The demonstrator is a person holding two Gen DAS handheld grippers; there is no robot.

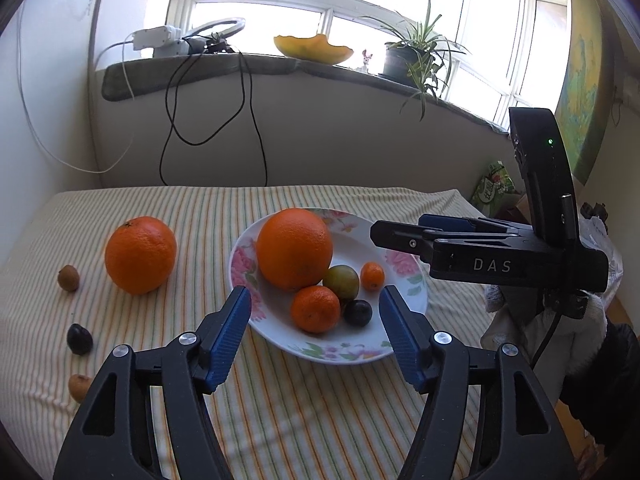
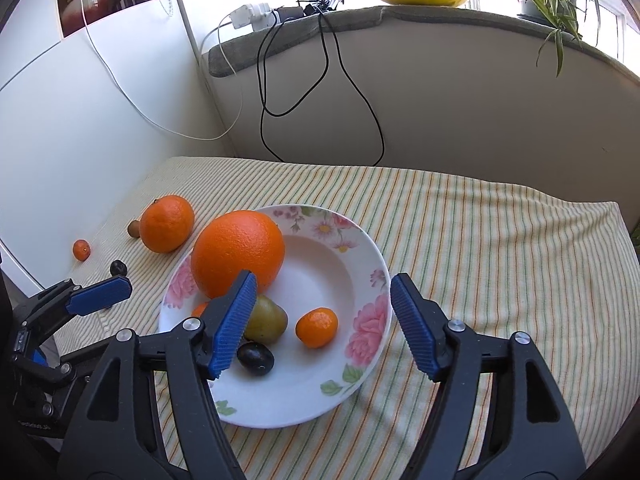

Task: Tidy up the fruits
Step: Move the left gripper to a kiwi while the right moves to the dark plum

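A: Fruits: five lie in the plate [image 2: 370, 264], gathered for tidiness; large orange [image 1: 140, 254] and small ones remain on the cloth [image 1: 320, 408].

B: Left gripper [image 1: 316, 320] and right gripper [image 2: 322, 312], both spread and empty, probably hover above the plate.

Both grippers stand with jaws apart and empty above the near rim of the white floral-rimmed plate [image 2: 362, 240]. The plate's left half is blocked by a large orange [image 2: 238, 254], with a green-yellow plum [image 2: 266, 318], a dark plum [image 2: 256, 358] and a small mandarin [image 2: 317, 327] crowding the near side. Its right and far parts lie bare. The striped yellow tablecloth [image 2: 480, 240] to the right is unobstructed. To the left, a second large orange [image 1: 140, 255] and scattered small fruits narrow the passage.
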